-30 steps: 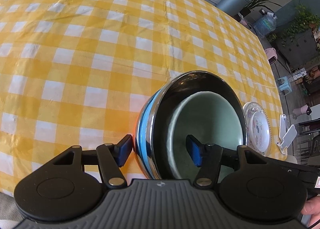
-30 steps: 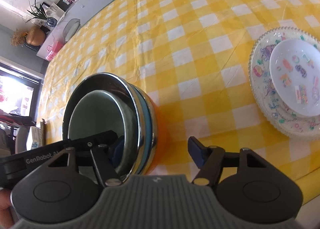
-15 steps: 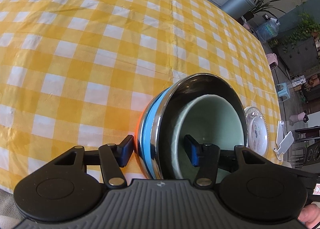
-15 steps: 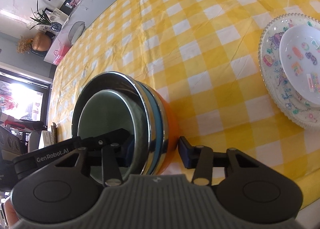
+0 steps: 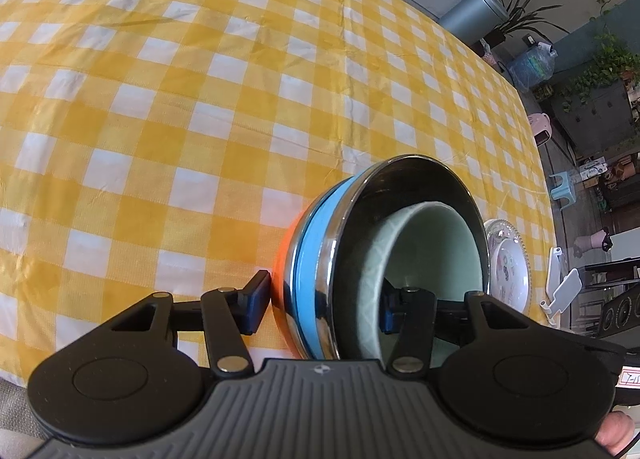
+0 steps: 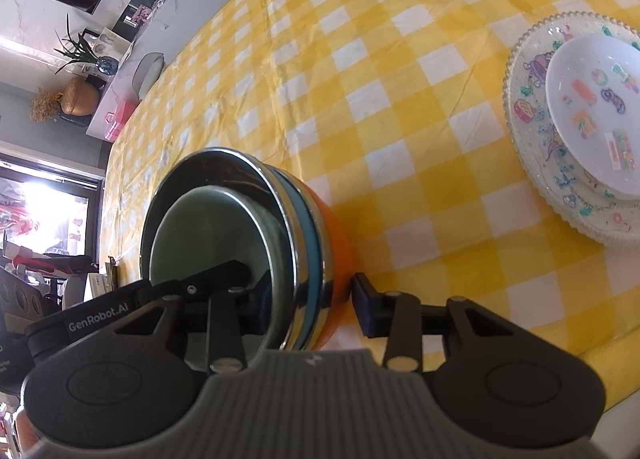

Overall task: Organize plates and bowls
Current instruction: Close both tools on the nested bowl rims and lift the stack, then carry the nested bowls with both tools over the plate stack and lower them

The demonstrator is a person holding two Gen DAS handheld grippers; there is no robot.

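**Bowls nested, plates stacked; the bowl stack is in both grippers**

On the left, the left gripper [image 5: 322, 305] straddles the rim of the bowl stack [image 5: 320, 259]: one finger outside against the orange wall, the other inside the green bowl [image 5: 432, 243], jaws narrow around the wall. The right gripper [image 6: 308, 299] straddles the opposite rim the same way, its outer pad just beside the orange side. The stack sits near the tabletop's [image 5: 200, 99] near edge, tilted in both views. Further right, the plates [image 6: 536, 127] lie stacked toward the right edge, a small white plate [image 6: 592, 111] on top.

By this showing the sorting looks mostly done; what seems left is setting the bowl stack in its final spot.

Against a second ago, both grippers have narrowed on the rim, and the plates sit further right in the right view.
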